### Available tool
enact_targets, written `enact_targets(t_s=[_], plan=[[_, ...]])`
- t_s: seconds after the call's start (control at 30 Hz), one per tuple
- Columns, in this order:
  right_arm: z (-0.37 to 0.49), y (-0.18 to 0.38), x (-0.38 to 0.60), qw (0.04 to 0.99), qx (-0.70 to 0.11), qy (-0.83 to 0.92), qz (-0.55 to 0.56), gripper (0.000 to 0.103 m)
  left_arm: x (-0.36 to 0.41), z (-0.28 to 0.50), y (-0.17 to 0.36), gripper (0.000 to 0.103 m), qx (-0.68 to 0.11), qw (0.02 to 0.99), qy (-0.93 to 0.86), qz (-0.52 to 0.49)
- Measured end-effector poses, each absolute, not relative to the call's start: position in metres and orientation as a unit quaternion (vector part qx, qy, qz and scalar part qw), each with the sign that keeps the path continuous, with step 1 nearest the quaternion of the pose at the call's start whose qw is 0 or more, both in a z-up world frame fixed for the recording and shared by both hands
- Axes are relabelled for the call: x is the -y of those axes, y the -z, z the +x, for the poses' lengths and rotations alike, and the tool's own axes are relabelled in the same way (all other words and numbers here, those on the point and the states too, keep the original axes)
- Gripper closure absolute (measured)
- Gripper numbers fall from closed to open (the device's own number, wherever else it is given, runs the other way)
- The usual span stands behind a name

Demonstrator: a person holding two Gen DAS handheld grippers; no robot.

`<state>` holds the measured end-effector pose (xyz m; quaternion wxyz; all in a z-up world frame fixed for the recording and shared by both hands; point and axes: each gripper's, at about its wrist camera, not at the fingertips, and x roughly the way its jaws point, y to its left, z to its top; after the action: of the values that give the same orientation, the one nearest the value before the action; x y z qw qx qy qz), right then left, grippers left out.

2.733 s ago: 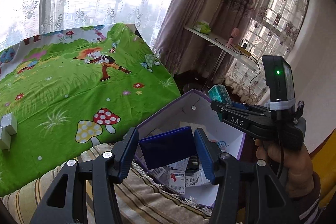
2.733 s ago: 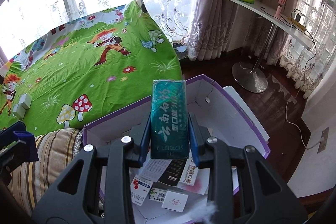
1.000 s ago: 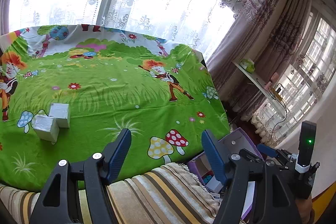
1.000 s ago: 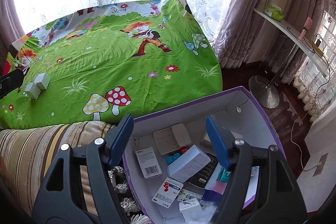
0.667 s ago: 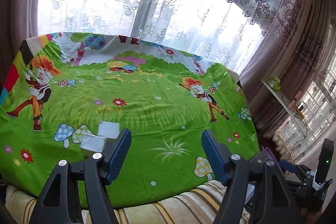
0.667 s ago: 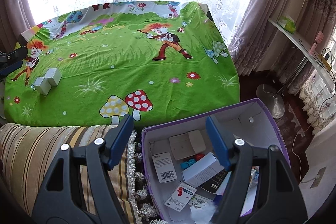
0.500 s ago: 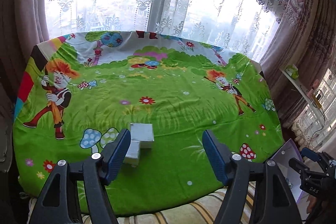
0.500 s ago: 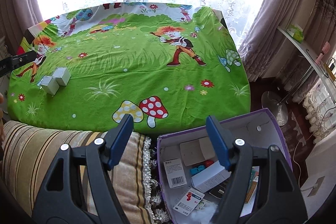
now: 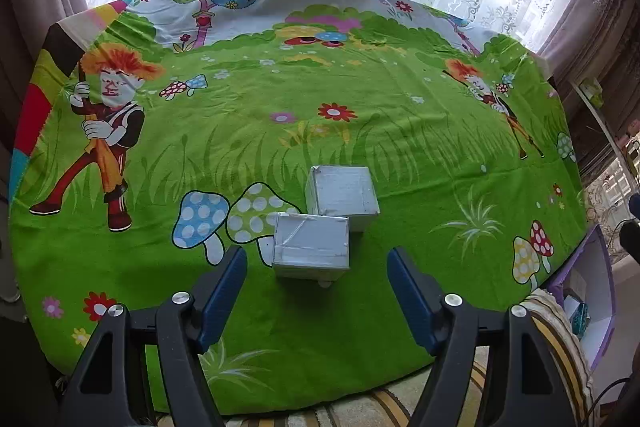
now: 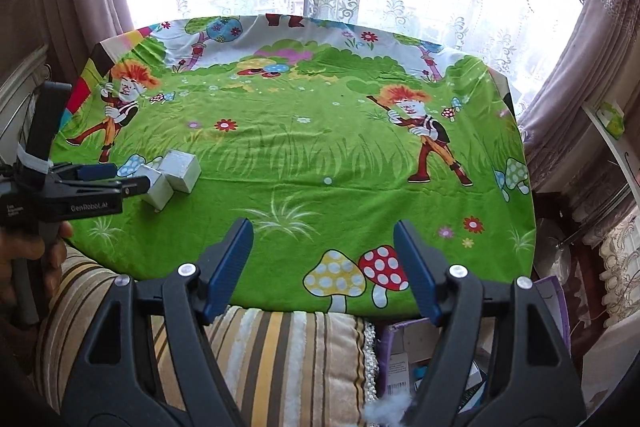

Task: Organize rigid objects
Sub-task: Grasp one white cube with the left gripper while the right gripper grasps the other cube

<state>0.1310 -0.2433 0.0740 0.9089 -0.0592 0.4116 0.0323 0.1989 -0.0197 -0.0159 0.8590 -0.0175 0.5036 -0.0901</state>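
Observation:
Two silver-white taped boxes lie touching on the green cartoon cloth (image 9: pixel 400 155): a near box (image 9: pixel 310 241) and a far box (image 9: pixel 342 193). My left gripper (image 9: pixel 315 255) hovers just in front of the near box, tilted down. Its jaws are opening, and its blue pads (image 9: pixel 224 283) stand wider than the box without touching it. In the right wrist view the left gripper (image 10: pixel 124 177) reaches in from the left beside the same near box (image 10: pixel 160 193) and far box (image 10: pixel 182 167). My right gripper (image 10: pixel 323 231) is open and empty over the cloth's front edge.
A purple-rimmed carton (image 9: pixel 600 291) holding small packets sits low at the right, also seen as the carton (image 10: pixel 400 335) under the right gripper. A striped cushion (image 10: pixel 280 347) runs along the table's near edge. Curtains and windows stand behind, with a shelf (image 10: pixel 608 123) at the right.
Earlier each gripper held a box over the purple carton; both are empty now. Both have swung left over the green cloth, the left one dropping toward the two silver boxes.

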Motion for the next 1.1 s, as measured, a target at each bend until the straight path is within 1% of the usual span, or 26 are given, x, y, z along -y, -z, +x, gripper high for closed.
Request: enact_targets(t_s=[0.07, 0.3, 0.37, 0.47, 0.5, 0.53, 0.77, 1.1], plan=[[0.14, -0.074, 0.235, 0.908, -0.413, -0.039, -0.058, 0.027, 0.021, 0.202, 0.023, 0.03, -0.512, 0.855, 0.086, -0.006], [0.168, -0.065, 0.209, 0.902, -0.425, -0.054, -0.05, 0.027, 0.019, 0.215, 0.038, 0.03, -0.522, 0.847, 0.094, -0.017], [0.176, -0.061, 0.201, 0.901, -0.428, -0.057, -0.047, 0.027, 0.018, 0.217, 0.039, 0.035, -0.521, 0.847, 0.1, -0.023], [0.188, -0.054, 0.189, 0.898, -0.433, -0.061, -0.038, 0.027, 0.013, 0.217, 0.041, 0.048, -0.521, 0.846, 0.104, -0.04], [0.192, -0.052, 0.185, 0.897, -0.435, -0.063, -0.036, 0.027, 0.011, 0.217, 0.042, 0.054, -0.522, 0.845, 0.105, -0.046], [0.195, -0.049, 0.181, 0.896, -0.437, -0.065, -0.034, 0.027, 0.009, 0.217, 0.042, 0.056, -0.523, 0.844, 0.105, -0.052], [0.215, -0.028, 0.152, 0.885, -0.459, -0.077, -0.022, 0.027, -0.014, 0.21, 0.039, 0.056, -0.508, 0.854, 0.068, -0.084], [0.231, 0.004, 0.109, 0.871, -0.481, -0.094, -0.027, 0.027, -0.067, 0.21, 0.043, 0.056, -0.483, 0.86, -0.016, -0.166]])
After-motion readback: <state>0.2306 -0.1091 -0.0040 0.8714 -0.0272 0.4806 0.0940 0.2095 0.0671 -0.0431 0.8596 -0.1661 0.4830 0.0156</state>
